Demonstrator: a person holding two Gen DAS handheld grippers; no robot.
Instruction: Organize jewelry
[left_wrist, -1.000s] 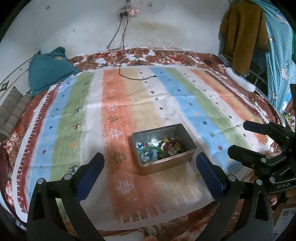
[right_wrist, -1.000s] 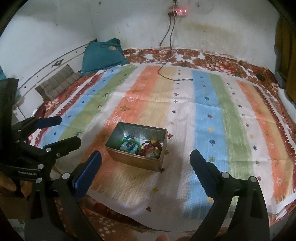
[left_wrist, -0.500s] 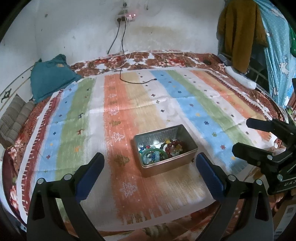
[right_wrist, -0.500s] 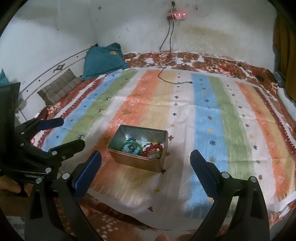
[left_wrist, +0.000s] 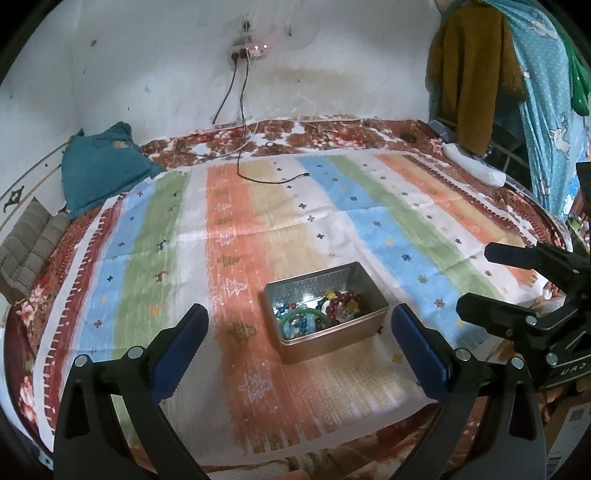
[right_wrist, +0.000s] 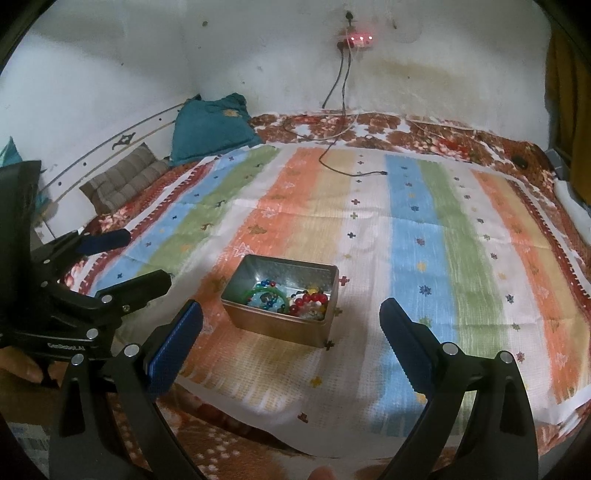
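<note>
An open rectangular metal tin (left_wrist: 364, 334) (right_wrist: 258, 323) sits on a striped cloth near the bed's front edge. It holds bead jewelry: a green bangle (left_wrist: 301, 319) (right_wrist: 267, 295), red bead bracelets (left_wrist: 341, 301) (right_wrist: 312, 299) and blue beads. My left gripper (left_wrist: 299, 341) is open and empty, hovering short of the tin. My right gripper (right_wrist: 291, 334) is open and empty, also short of the tin. Each gripper shows at the side of the other's view, the right one (left_wrist: 476, 278) and the left one (right_wrist: 146, 256).
The striped cloth (left_wrist: 258, 229) lies on a floral bedspread. A teal cushion (left_wrist: 99, 170) and a striped brown pillow (left_wrist: 26, 247) are at the back left. A black cable (left_wrist: 258, 177) runs from a wall socket onto the cloth. Clothes (left_wrist: 476, 74) hang at the right.
Both grippers have drawn back and tilted up a little, so the tin sits lower and more wall shows. Both grippers stay open and empty. The tin has not moved.
</note>
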